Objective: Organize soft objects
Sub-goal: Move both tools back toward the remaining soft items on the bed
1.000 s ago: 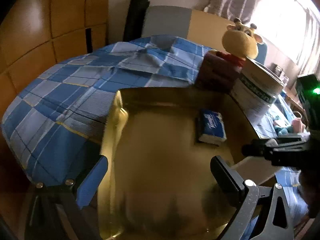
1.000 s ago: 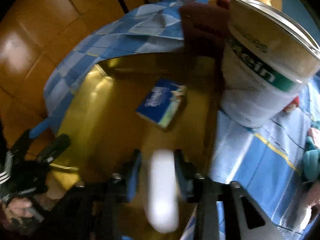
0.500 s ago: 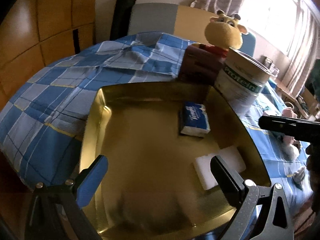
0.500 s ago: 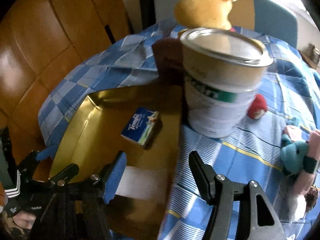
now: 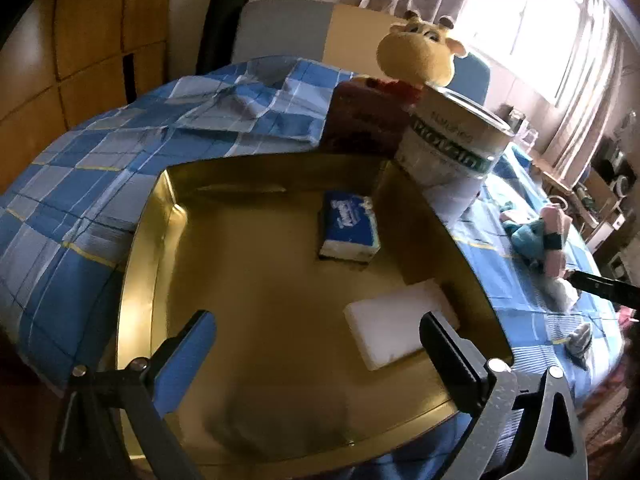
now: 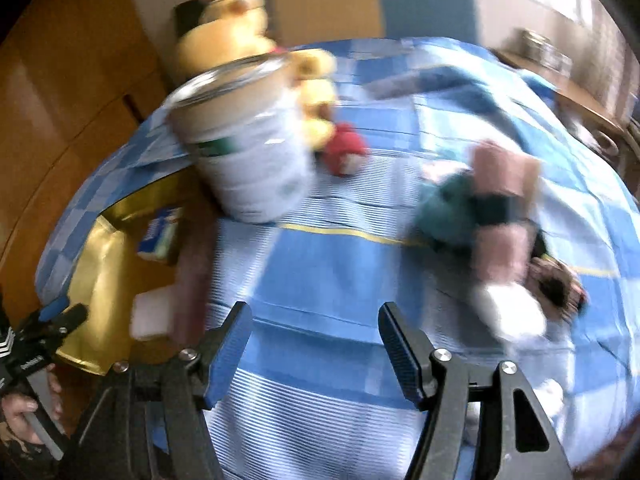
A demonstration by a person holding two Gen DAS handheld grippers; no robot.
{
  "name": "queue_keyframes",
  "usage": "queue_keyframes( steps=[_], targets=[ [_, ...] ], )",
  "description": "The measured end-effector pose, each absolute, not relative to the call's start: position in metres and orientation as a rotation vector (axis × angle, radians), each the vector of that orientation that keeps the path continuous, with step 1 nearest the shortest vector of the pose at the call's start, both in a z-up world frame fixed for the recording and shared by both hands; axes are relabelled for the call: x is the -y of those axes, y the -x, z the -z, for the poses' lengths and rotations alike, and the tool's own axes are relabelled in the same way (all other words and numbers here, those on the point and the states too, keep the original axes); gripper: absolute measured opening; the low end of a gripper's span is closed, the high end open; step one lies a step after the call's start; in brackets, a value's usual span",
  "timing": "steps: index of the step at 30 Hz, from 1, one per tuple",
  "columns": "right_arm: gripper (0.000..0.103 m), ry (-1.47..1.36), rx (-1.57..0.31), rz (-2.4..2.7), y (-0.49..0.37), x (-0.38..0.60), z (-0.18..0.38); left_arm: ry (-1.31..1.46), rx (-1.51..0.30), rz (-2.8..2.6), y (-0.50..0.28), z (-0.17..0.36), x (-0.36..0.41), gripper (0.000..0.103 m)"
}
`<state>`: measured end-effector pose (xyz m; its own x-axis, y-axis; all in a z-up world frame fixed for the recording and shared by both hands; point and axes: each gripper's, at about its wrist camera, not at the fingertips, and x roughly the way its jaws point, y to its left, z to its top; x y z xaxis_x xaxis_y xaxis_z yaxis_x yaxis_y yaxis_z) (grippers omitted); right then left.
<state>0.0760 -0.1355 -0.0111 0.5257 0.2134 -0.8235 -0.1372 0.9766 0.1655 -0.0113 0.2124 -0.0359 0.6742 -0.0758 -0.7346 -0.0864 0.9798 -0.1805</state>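
Two empty, parted claws: the right gripper (image 6: 316, 344) hangs over the bedspread (image 6: 320, 280) with the teal-and-pink plush toy (image 6: 480, 208) ahead to its right, probably light, limp and squashy, best pinched across its plump middle, while the left gripper (image 5: 316, 344) hovers above the gold tray (image 5: 136, 248).

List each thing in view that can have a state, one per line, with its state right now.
Gold tray: on the bed, holding two items.
White sponge: lying flat in the tray.
Tissue pack: flat in the tray.
Protein can: upright, lid on.
Left gripper: open, empty.
Right gripper: open, empty.
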Motion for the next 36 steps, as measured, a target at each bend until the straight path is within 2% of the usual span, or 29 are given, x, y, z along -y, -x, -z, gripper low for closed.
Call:
queue_keyframes(
  steps=[9,14,19,24,28,36],
  targets=[
    [0.067,-0.324,-1.040,0.167,-0.051,0.269,0.010,0.195,-0.821,0.089,0.007,0.025,-0.188,0.102],
    [0.069,-0.429,-1.180,0.195,-0.045,0.291,0.039,0.166,-0.830,0.171,0.002,0.020,-0.163,0.103],
    [0.070,-0.584,-1.226,0.148,-0.041,0.291,0.063,0.122,-0.824,0.275,0.003,0.013,-0.134,0.103],
    [0.070,-0.717,-1.138,-0.096,-0.046,0.268,0.056,0.081,-0.832,0.356,0.002,0.010,-0.105,0.103],
    [0.070,-0.672,-1.050,-0.061,-0.046,0.266,0.040,0.047,-0.842,0.430,0.003,0.009,-0.080,0.103],
    [0.070,-0.603,-1.055,0.082,-0.064,0.298,0.047,-0.008,-0.894,0.504,0.004,0.022,-0.044,0.103]
  ],
)
